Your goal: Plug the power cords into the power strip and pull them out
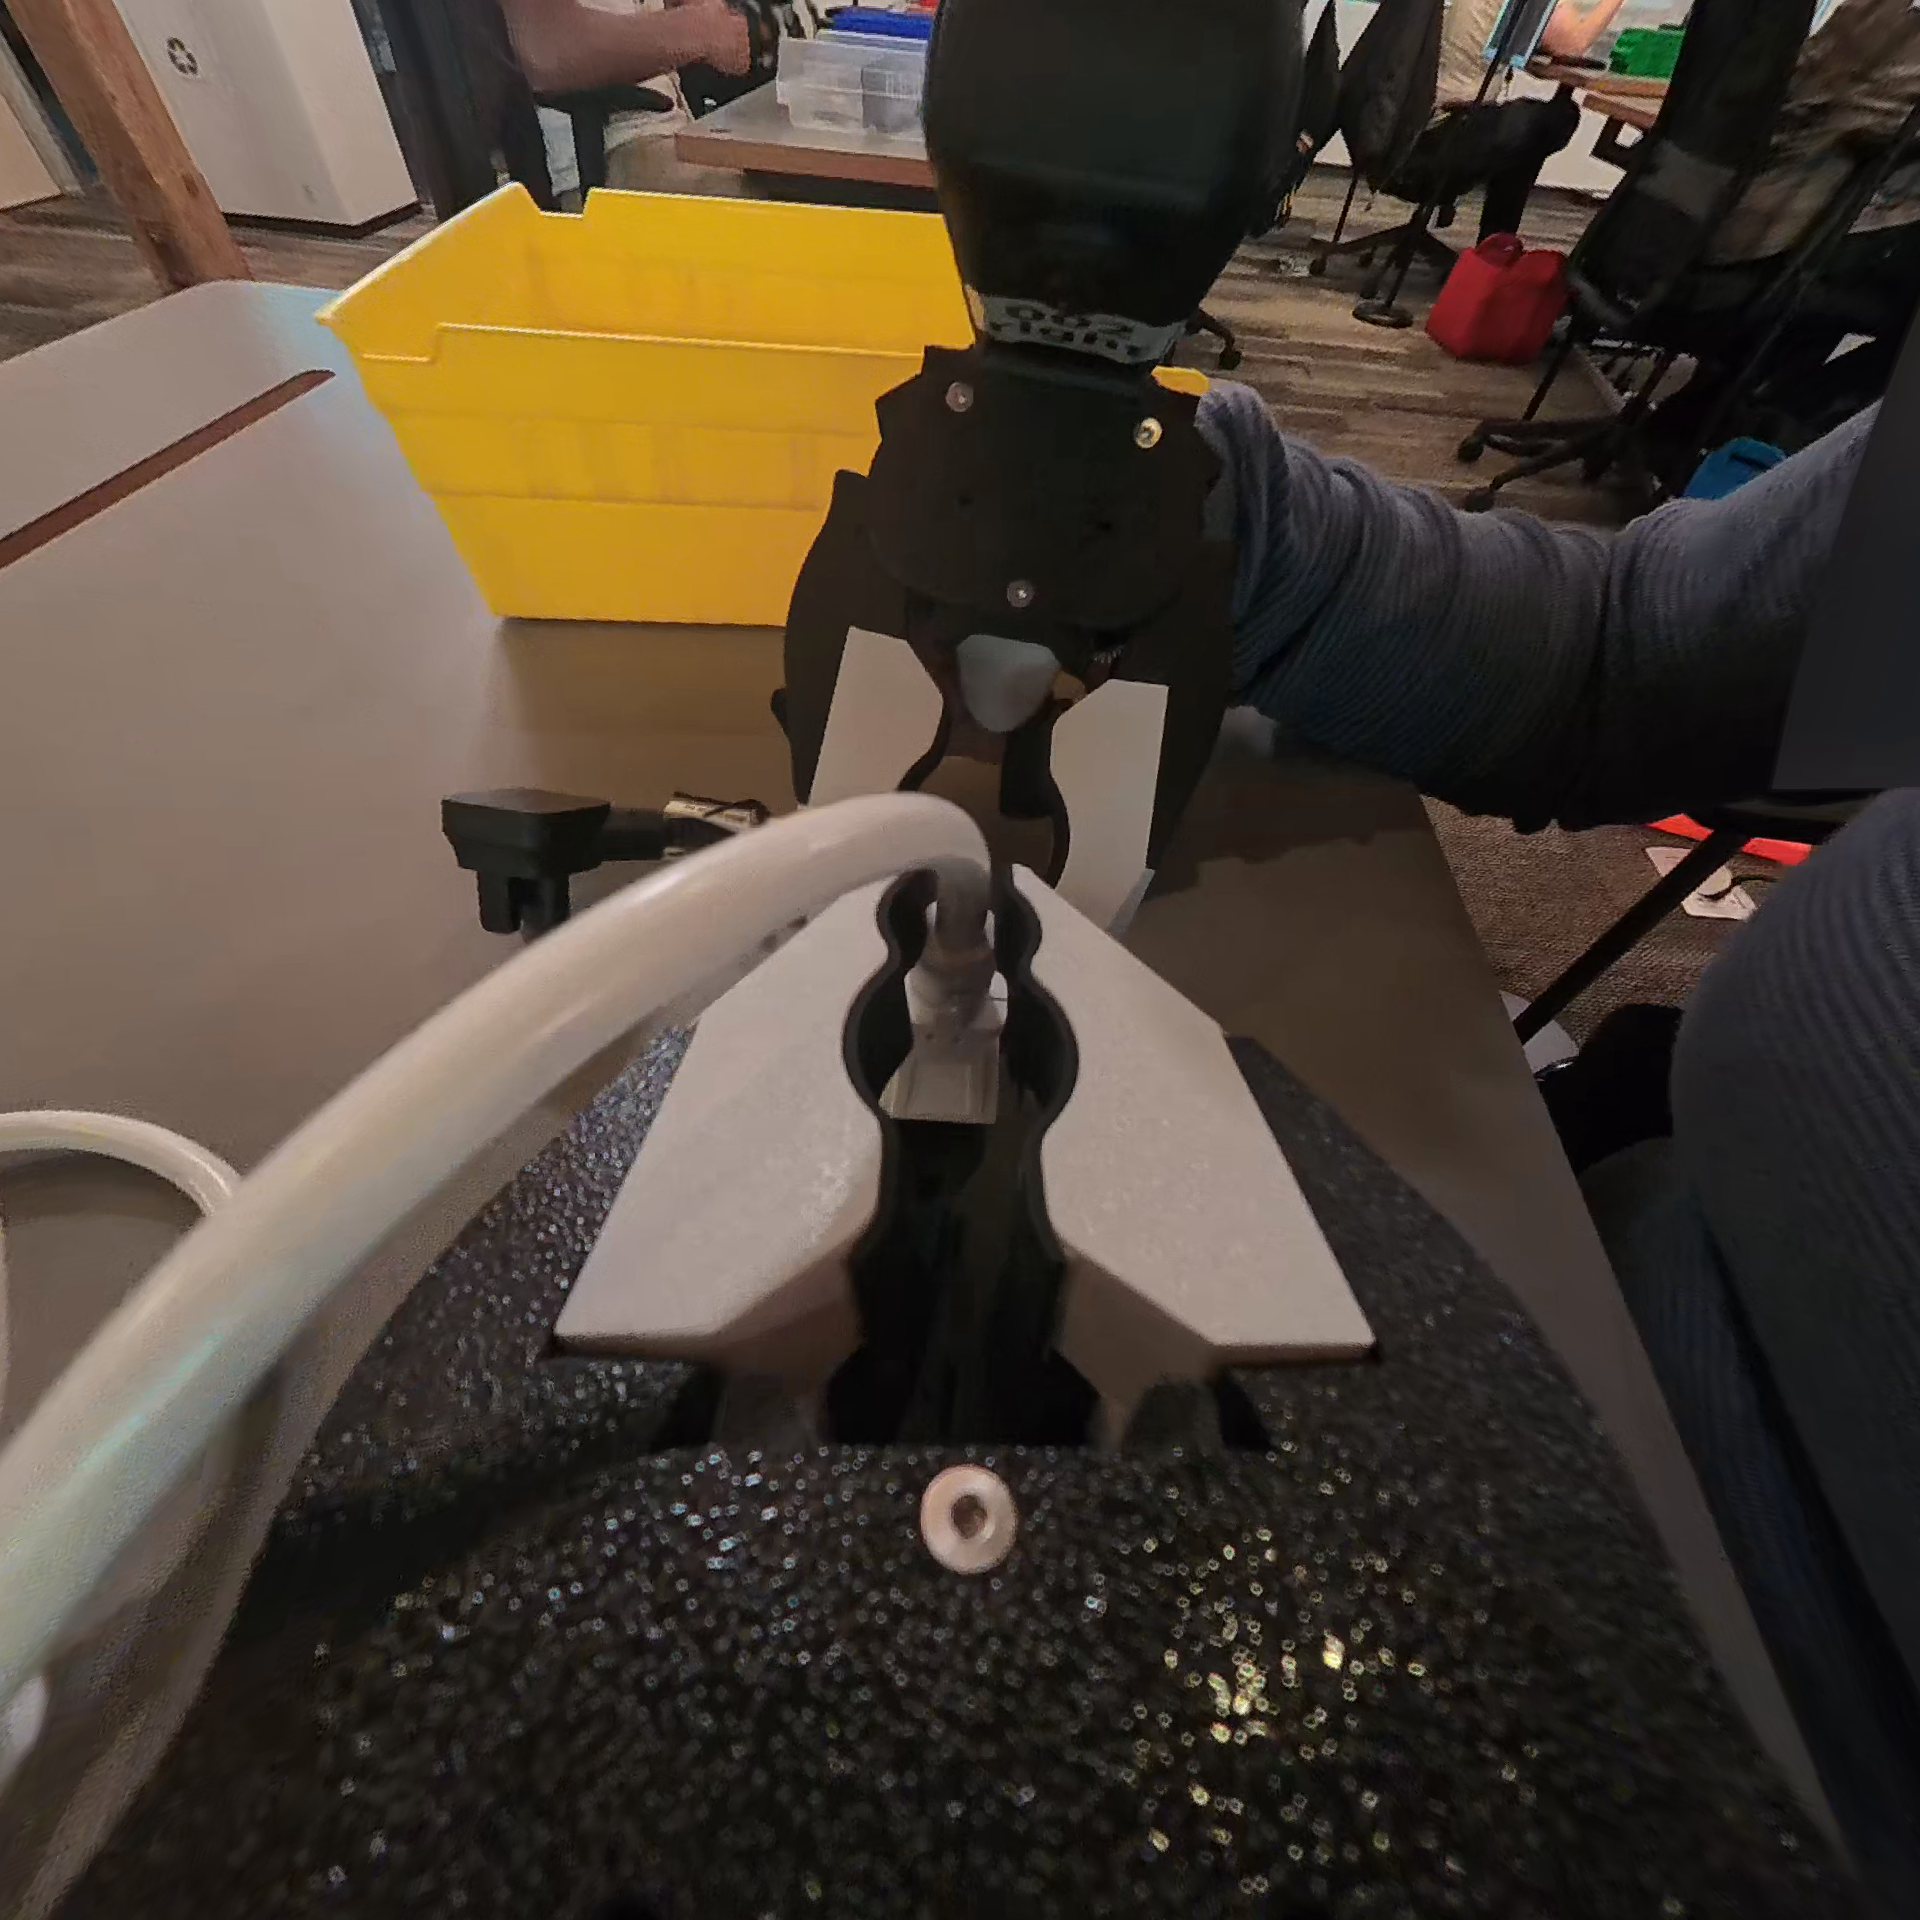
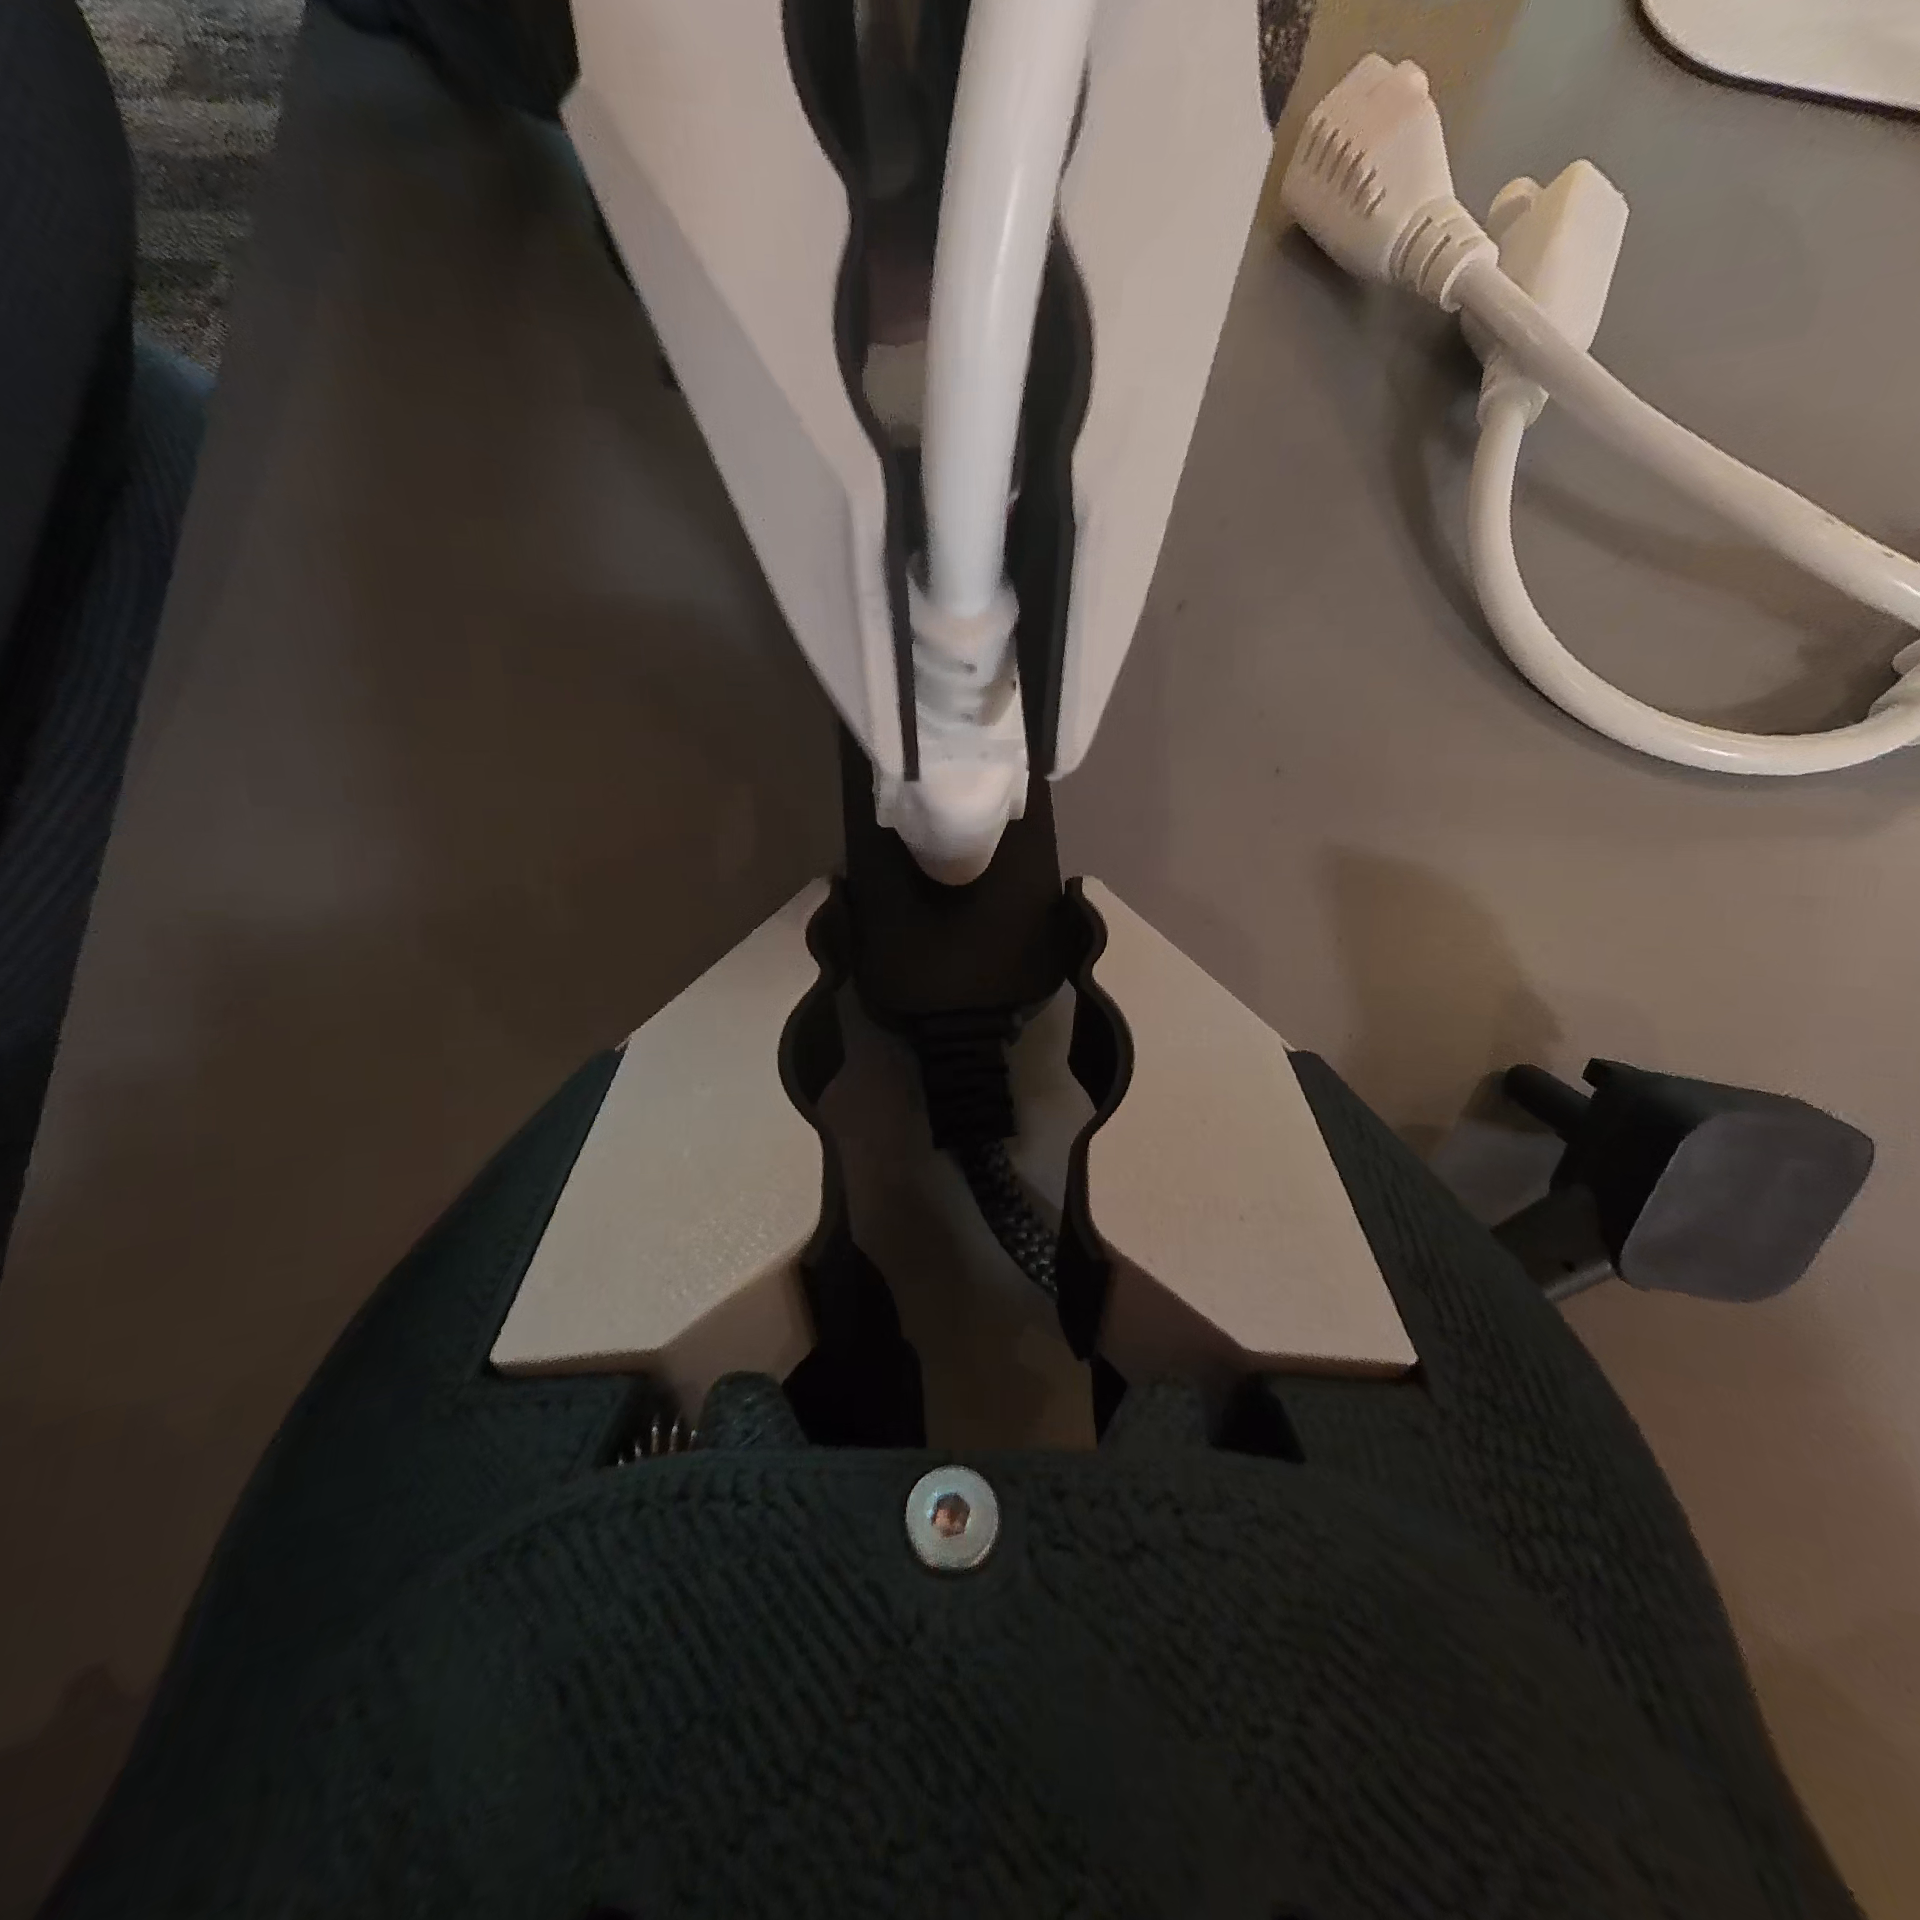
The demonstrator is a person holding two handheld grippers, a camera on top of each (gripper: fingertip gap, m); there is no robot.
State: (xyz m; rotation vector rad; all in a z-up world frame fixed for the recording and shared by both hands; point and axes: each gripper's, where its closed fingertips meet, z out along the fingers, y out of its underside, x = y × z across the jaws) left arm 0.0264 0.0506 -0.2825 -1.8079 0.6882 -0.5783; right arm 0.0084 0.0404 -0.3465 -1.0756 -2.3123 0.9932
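**White Plug Meeting Black Power Strip, Both Tools Clenched**

Left wrist view
- Left tool [image 1: 961, 997]: clenched on white plug [image 1: 943, 1049]. Flat grey fingers [image 1: 769, 1122] with black scalloped inner pads; speckled black textured body below.
- White cord [image 1: 436, 1049]: smooth, round, arcing up out of the plug and sweeping left toward the lens; second loop lying on the counter [image 1: 260, 748] at far left.
- Right tool [image 1: 1023, 582]: opposite, facing the lens, matte black housing, held by an arm in a ribbed blue-grey sleeve [image 1: 1507, 644]. Grip not visible from this side.
- Black plug [image 1: 525, 842]: blocky, lying loose on the smooth beige counter, left of centre.
- Yellow bin [image 1: 644, 416]: glossy plastic, stepped walls, standing behind the black plug.

Right wrist view
- Right tool [image 2: 956, 997]: clenched on the end of the black power strip [image 2: 940, 935], a matte rectangular bar. Ribbed strain relief and braided cord running back between the wavy pads.
- Left tool [image 2: 961, 665]: pointing in from above, grasping white plug [image 2: 956, 769], its rounded nose touching the strip face.
- Spare white plug [image 2: 1382, 177]: ridged, lying on the counter [image 2: 1299, 727] at upper right with curved cord.
- Black plug [image 2: 1725, 1174]: at right, round pin showing.
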